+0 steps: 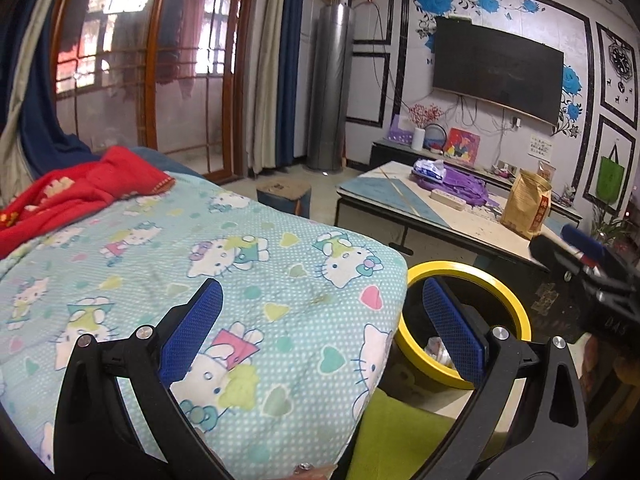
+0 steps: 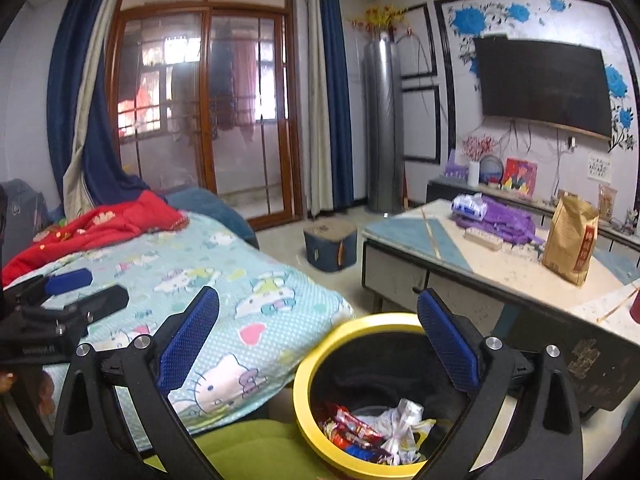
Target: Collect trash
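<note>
A black bin with a yellow rim (image 2: 372, 320) stands on the floor between the bed and the low table. Wrappers and crumpled paper (image 2: 376, 428) lie in its bottom. My right gripper (image 2: 318, 340) hovers above and just short of the bin, jaws open wide, nothing between the blue pads. In the left wrist view the same bin (image 1: 460, 267) shows behind the right-hand pad, with a bit of trash (image 1: 436, 350) inside. My left gripper (image 1: 320, 328) is open and empty over the corner of the cartoon-cat bedcover (image 1: 240, 248). Each gripper appears at the edge of the other's view: right gripper (image 1: 568, 246), left gripper (image 2: 86, 290).
A low table (image 2: 400, 232) to the right carries a brown paper bag (image 2: 570, 240), a purple bag (image 2: 504, 216), a tissue pack (image 2: 468, 204) and a power strip (image 2: 482, 238). A small stool (image 2: 330, 246) stands on the floor beyond. A red blanket (image 2: 104, 224) lies on the bed.
</note>
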{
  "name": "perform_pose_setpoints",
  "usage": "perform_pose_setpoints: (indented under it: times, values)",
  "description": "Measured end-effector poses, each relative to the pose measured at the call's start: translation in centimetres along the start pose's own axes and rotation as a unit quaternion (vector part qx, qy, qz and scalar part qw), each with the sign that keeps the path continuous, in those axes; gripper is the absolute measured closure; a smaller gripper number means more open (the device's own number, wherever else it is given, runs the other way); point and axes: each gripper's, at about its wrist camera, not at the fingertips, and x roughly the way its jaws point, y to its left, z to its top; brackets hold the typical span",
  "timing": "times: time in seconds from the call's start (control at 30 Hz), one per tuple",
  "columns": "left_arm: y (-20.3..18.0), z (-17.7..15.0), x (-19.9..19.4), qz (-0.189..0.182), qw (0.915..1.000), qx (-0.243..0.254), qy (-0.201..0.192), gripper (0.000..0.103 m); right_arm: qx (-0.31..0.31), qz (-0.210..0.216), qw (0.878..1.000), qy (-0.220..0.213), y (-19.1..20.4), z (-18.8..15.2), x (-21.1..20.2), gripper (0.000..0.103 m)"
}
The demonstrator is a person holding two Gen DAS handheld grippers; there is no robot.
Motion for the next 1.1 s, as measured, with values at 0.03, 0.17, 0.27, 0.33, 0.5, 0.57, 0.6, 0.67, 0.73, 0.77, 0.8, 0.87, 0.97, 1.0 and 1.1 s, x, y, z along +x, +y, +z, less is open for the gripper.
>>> perform_pose_setpoints:
  times: [0.03, 0.17, 0.27, 0.33, 0.5, 0.57, 0.6, 0.67, 0.73, 0.77, 0.8, 0.87, 0.97, 1.0, 1.1]
  values:
    - [0.0, -0.1, -0.5, 0.005, 0.9999, 0.002, -0.01, 0.011, 0.0, -0.002, 1.0, -0.013, 0.2, 0.1, -0.5, 0.006]
    - [0.8, -0.1, -1.5, 0.004, 0.9993, -0.013, -0.036, 0.011, -0.006, -0.01, 0.999, -0.032, 0.6, 0.0, -1.6, 0.006]
    - [1.0, -0.1, -1.7, 0.006, 0.9991, -0.021, -0.036, 0.011, -0.014, -0.015, 0.999, -0.038, 0.8, -0.2, -1.9, 0.006]
    - [1.0, -0.3, -1.5, 0.007, 0.9992, -0.024, -0.032, 0.011, -0.021, -0.012, 0.999, -0.04, 1.1, -0.3, -2.0, 0.006]
    - [1.1, -0.7, -1.2, 0.001, 0.9993, -0.029, -0.022, 0.011, -0.038, -0.003, 0.999, -0.035, 1.8, -0.8, -1.6, 0.006]
    - [1.0, -0.8, -1.2, 0.0, 0.9993, -0.029, -0.022, 0.011, -0.041, 0.001, 0.999, -0.034, 2.0, -0.9, -1.4, 0.006]
    - [1.0, -0.8, -1.3, -0.001, 0.9993, -0.029, -0.023, 0.011, -0.042, 0.0, 0.999, -0.032, 2.0, -0.9, -1.4, 0.006]
    - [1.0, -0.8, -1.4, -0.001, 0.9993, -0.029, -0.025, 0.011, -0.043, 0.002, 0.999, -0.029, 2.1, -0.9, -1.3, 0.006]
    - [1.0, -0.9, -1.4, -0.002, 0.9992, -0.029, -0.026, 0.011, -0.041, 0.003, 0.999, -0.027, 2.0, -1.0, -1.2, 0.006]
    - [0.9, -0.8, -1.4, -0.002, 0.9993, -0.028, -0.026, 0.011, -0.04, 0.003, 0.999, -0.027, 2.0, -1.0, -1.2, 0.006]
    - [0.9, -0.9, -1.4, -0.002, 0.9993, -0.028, -0.026, 0.011, -0.039, 0.002, 0.999, -0.026, 1.9, -1.0, -1.2, 0.006]
    - [0.9, -0.8, -1.4, -0.002, 0.9992, -0.028, -0.027, 0.011, -0.036, 0.0, 0.999, -0.023, 1.8, -1.0, -1.1, 0.006]
    - [0.9, -0.8, -1.4, -0.002, 0.9992, -0.028, -0.027, 0.011, -0.035, -0.001, 0.999, -0.019, 1.7, -1.1, -1.0, 0.006]
    - [0.9, -0.8, -1.4, -0.001, 0.9993, -0.028, -0.027, 0.011, -0.034, -0.001, 0.999, -0.018, 1.7, -1.1, -0.9, 0.006]
    - [0.9, -0.8, -1.4, -0.001, 0.9992, -0.027, -0.028, 0.011, -0.034, -0.002, 0.999, -0.017, 1.7, -1.2, -0.8, 0.006]
